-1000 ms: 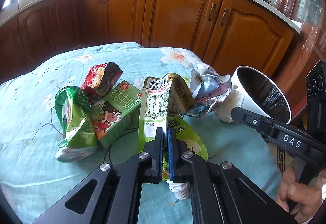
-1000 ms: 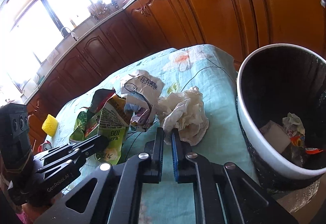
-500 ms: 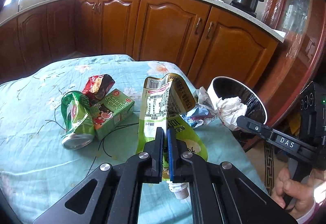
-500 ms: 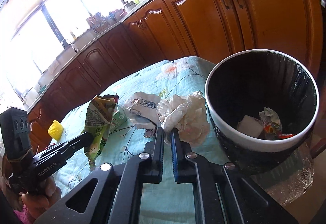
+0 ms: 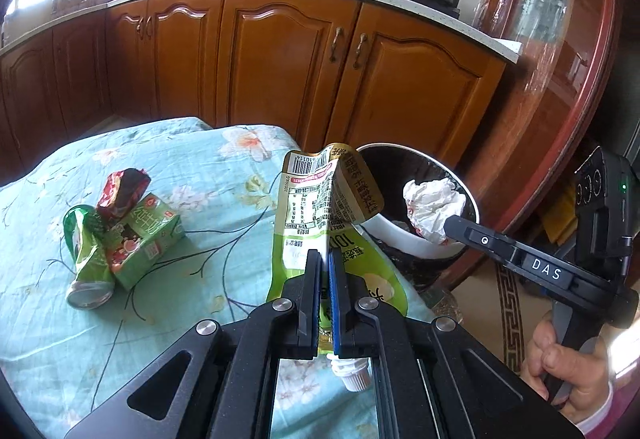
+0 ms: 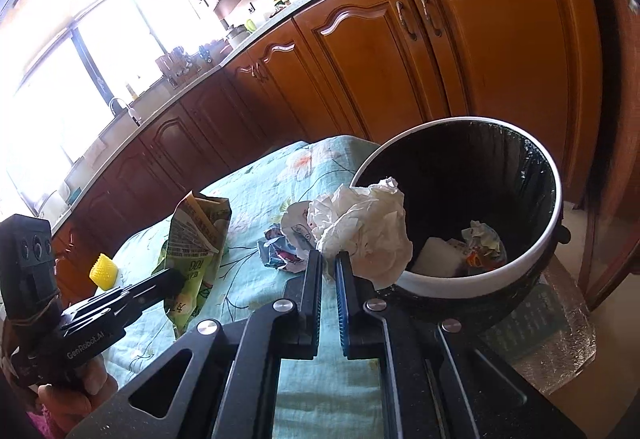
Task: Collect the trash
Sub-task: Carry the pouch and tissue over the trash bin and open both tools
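Observation:
My left gripper [image 5: 325, 256] is shut on a green drink pouch [image 5: 320, 207] with a white spout, lifted off the table; the right wrist view shows the pouch [image 6: 196, 235] hanging from the left gripper [image 6: 176, 279]. My right gripper [image 6: 329, 257] is shut on a crumpled white tissue [image 6: 360, 227], held at the near rim of the white bin [image 6: 536, 251] with its black liner. The left wrist view shows the tissue [image 5: 432, 207] over the bin [image 5: 396, 235] at the tip of the right gripper [image 5: 450, 225].
On the floral tablecloth [image 5: 192, 167] lie a crushed green can [image 5: 86, 259], a green juice carton [image 5: 148, 235] and a red wrapper [image 5: 124, 187]. A crumpled printed wrapper [image 6: 286, 243] lies near the bin, a yellow ball [image 6: 103, 269] farther left. Wooden cabinets [image 5: 280, 59] stand behind.
Both grippers have risen and moved toward the bin with their loads. The tissue went from lying on the cloth to hanging at the bin's rim. The pouch is higher off the table.

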Tool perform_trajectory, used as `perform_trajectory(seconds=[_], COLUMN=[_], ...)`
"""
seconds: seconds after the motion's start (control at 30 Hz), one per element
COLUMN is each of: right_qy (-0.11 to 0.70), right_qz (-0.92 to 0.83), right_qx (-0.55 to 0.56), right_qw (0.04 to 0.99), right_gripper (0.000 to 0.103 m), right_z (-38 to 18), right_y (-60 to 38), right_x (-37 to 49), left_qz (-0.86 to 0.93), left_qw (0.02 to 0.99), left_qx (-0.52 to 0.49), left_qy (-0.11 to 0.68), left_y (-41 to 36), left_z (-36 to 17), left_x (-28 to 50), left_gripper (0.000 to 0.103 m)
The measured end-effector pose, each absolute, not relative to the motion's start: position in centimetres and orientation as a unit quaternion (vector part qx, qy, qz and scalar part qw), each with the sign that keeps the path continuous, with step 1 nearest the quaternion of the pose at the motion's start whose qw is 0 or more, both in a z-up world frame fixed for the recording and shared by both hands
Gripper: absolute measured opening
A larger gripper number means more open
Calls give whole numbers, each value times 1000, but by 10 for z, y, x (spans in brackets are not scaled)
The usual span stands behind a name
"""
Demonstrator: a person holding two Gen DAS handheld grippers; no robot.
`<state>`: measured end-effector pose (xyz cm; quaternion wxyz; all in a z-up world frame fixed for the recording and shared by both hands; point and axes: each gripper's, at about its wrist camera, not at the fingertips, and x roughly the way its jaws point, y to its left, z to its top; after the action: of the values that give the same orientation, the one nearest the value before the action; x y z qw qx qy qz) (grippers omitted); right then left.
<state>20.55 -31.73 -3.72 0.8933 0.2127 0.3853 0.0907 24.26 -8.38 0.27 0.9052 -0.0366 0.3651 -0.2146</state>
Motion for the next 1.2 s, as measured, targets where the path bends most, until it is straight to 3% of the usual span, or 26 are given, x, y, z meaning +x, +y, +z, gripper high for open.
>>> perform_trajectory(seconds=[1.2], right_qy=[396], right_qz=[40], right_qx=[210], right_qw=[893], right_gripper=[7], right_z=[-43], right_y=[-391], right_x=[233], left_qz=[-261], left_qw=[878], left_qx=[18], left_qy=[402], left_y=[-204], left_z=[-4], left_x=[346], left_gripper=[3])
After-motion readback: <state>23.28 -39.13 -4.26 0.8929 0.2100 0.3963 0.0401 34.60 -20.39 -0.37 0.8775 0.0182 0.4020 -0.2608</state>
